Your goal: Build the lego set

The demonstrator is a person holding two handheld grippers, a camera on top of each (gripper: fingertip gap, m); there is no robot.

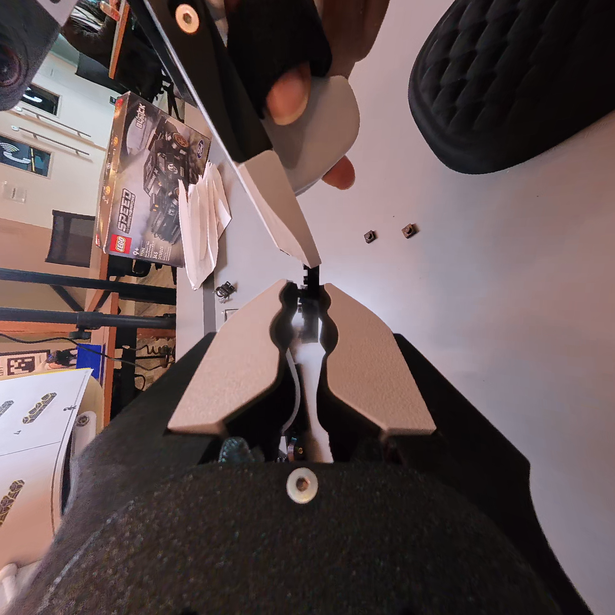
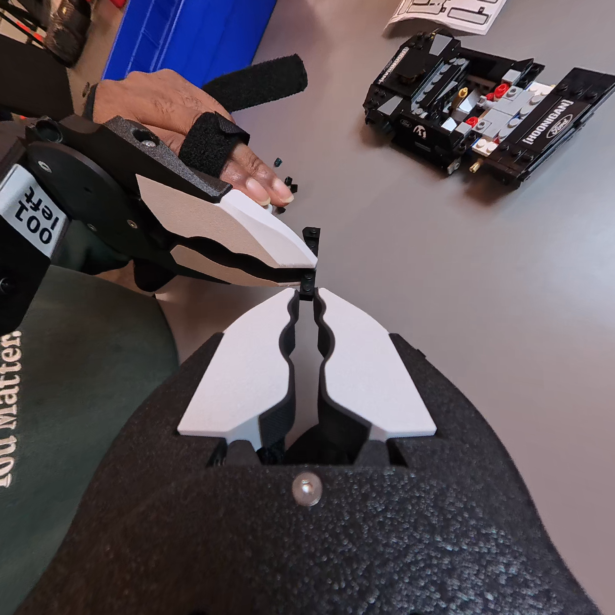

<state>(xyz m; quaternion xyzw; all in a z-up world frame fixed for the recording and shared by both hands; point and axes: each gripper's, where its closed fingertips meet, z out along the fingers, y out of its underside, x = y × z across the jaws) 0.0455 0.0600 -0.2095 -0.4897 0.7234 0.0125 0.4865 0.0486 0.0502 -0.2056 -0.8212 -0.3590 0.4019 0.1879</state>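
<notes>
A thin black studded Lego piece is held in the air above the grey table by both grippers. My left gripper is shut on it; in the right wrist view the left gripper comes in from the left and clamps the piece near its middle. My right gripper is shut on the piece's lower end; in the left wrist view the right gripper reaches down from above onto the piece. The partly built black car lies on the table at the far right.
A printed sheet and a blue bin lie at the back. Small loose pieces sit by the left hand. The Lego box, white bags, two tiny dark pieces and a black padded object are on the table. My two grippers' fingertips are within a few centimetres of each other. The partly built black car lies around 15 centimetres away from my left fingertips.
</notes>
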